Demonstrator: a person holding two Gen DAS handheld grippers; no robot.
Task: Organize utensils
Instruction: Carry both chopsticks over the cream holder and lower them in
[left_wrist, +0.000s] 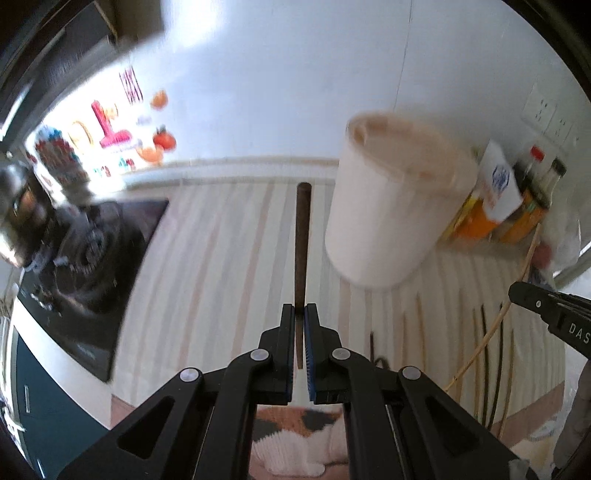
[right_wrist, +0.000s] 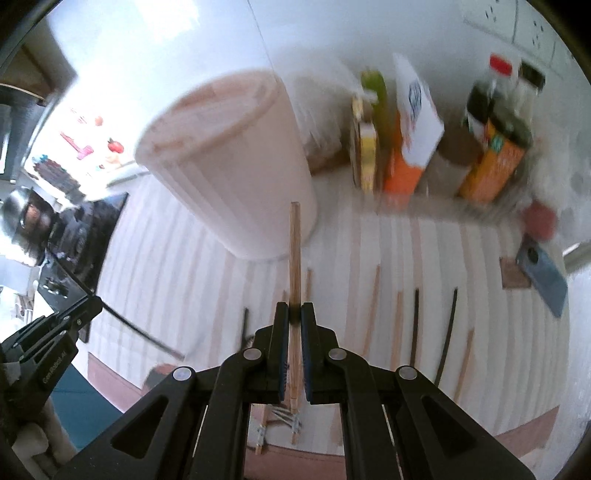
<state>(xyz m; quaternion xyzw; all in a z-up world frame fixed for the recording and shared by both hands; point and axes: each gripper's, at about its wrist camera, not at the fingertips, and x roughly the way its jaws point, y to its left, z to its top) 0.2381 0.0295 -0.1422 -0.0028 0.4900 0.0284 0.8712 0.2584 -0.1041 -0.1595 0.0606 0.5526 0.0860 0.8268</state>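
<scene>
From the left wrist, the left claw (left_wrist: 300, 314) is clamped on a dark brown chopstick (left_wrist: 302, 236), which runs straight ahead out of the pads, its blunt end toward the wall. The blue pads are almost together, with only the stick between them. Just right of the stick's far half stands a tall white container (left_wrist: 391, 206), upright on the striped worktop (left_wrist: 221, 251), blurred by motion. This view alone shows the gas hob (left_wrist: 92, 251) clearly at the left, with bright stickers (left_wrist: 122, 129) on the wall behind it, and what seems to be a calico cat (left_wrist: 299, 443) low between the claw's arms, though that patch is soft. More loose chopsticks (left_wrist: 491, 354) lie on the worktop at lower right, under the tip of the right claw (left_wrist: 517, 291), which enters from the right edge.

From the right wrist, the right claw (right_wrist: 294, 314) is closed tight on a pale wooden chopstick (right_wrist: 295, 251), which also points straight ahead, its far end overlapping the base of the white container (right_wrist: 229, 162) in the picture. Here the row of bottles and cartons (right_wrist: 443, 147) along the wall shows more fully, and a phone (right_wrist: 543, 273) lies at the right. Several dark and pale chopsticks (right_wrist: 413, 325) are laid out apart on the worktop (right_wrist: 498, 350) to the right of the claw. The left claw (right_wrist: 92, 306) shows at the left edge with its dark stick (right_wrist: 144, 332) slanting away from it.
</scene>
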